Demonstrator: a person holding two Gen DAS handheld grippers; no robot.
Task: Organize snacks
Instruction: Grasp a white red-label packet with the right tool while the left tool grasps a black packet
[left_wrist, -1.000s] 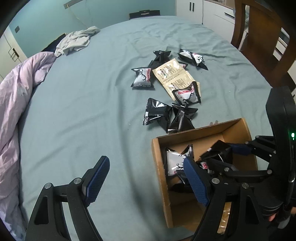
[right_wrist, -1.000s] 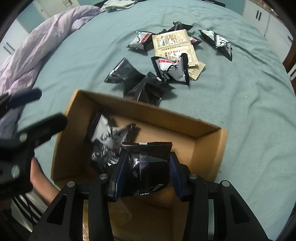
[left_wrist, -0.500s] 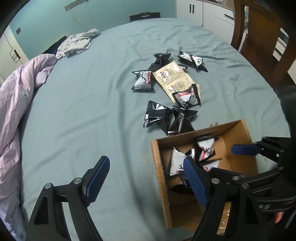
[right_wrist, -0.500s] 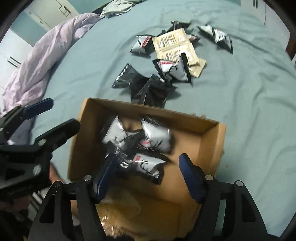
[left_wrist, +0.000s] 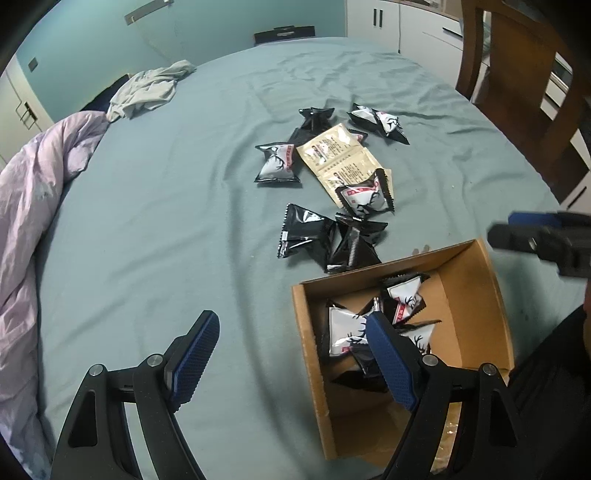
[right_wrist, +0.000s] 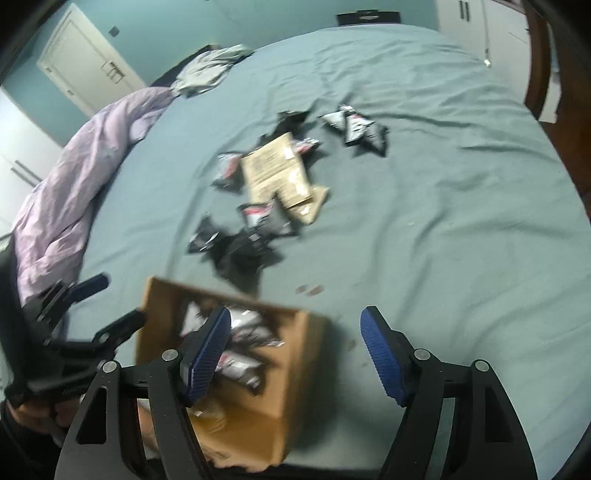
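Observation:
A cardboard box (left_wrist: 495, 295) sits on the teal bedsheet at the near right and holds several black-and-white snack packets (left_wrist: 345, 326). Several more snack packets (left_wrist: 306, 232) and tan sachets (left_wrist: 338, 158) lie loose on the sheet beyond the box. My left gripper (left_wrist: 291, 362) is open and empty, its right finger over the box's near-left corner. My right gripper (right_wrist: 297, 354) is open and empty, above the box's (right_wrist: 295, 373) right side; it shows blurred in the left wrist view (left_wrist: 532, 236). The loose packets (right_wrist: 236, 240) show blurred in the right wrist view.
A lilac duvet (left_wrist: 26, 206) is bunched along the left edge of the bed. A grey garment (left_wrist: 147, 88) lies at the far left. A wooden chair (left_wrist: 517, 88) stands at the right. White cabinets and a door line the back wall.
My right gripper opened and dropped its black snack packet into the box, then lifted up and away to the right. The left gripper stayed put.

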